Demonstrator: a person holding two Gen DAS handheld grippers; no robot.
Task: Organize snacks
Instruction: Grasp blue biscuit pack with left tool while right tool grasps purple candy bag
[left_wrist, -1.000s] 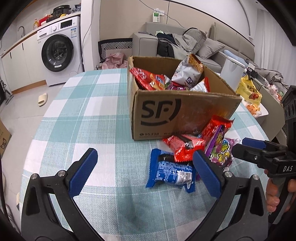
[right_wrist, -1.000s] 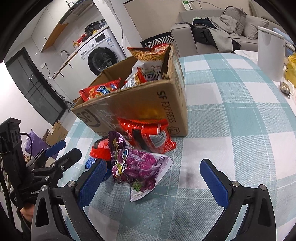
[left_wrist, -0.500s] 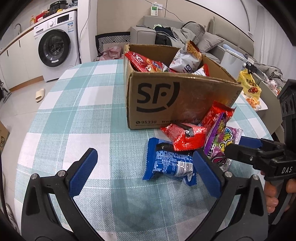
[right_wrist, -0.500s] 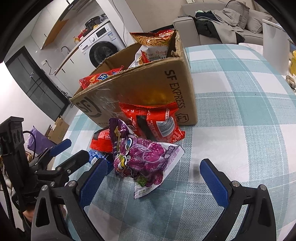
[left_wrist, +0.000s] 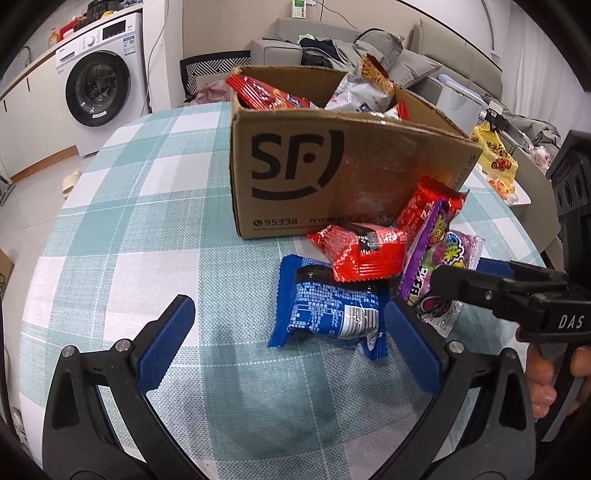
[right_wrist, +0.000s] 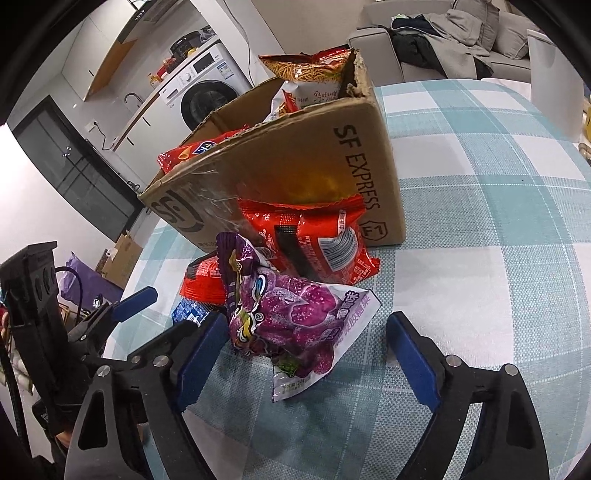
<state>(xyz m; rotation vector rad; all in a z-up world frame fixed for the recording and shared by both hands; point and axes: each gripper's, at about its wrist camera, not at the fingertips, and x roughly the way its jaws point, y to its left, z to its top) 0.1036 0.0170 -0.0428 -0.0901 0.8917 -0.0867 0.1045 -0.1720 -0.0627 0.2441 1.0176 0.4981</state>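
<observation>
A brown cardboard box (left_wrist: 332, 177) printed "SF" is standing open on the checked table, holding several snack bags upright. At its six o'clock side, a large red packet (right_wrist: 317, 240) is leaning against the box wall. A smaller red packet (left_wrist: 364, 253) is lying at the box's foot, partly overlapping a blue packet (left_wrist: 328, 308) lying flat at its seven o'clock. A purple candy bag (right_wrist: 291, 321) is sitting crumpled at three o'clock of the blue one.
</observation>
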